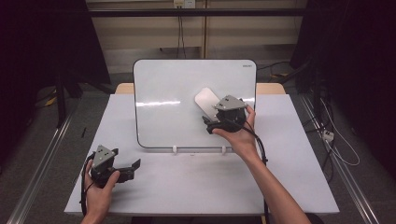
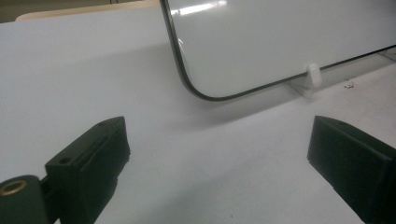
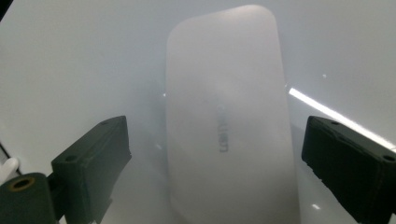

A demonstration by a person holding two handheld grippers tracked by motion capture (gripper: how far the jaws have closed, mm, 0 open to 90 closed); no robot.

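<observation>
White eraser (image 3: 229, 126) flat on whiteboard (image 1: 168, 107)

White table top (image 1: 187, 182); grey floor (image 1: 42, 126); cables (image 1: 336, 140) at right; dark curtains (image 1: 359, 46).

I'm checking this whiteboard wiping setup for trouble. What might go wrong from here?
1. The eraser lies on the tilted whiteboard between the open jaws of the right gripper, which don't touch it; it may slide down.
2. The board leans on two small white clips; a hard push might tip or shift it.
3. The left gripper rests open on the table, not steadying the board.
</observation>
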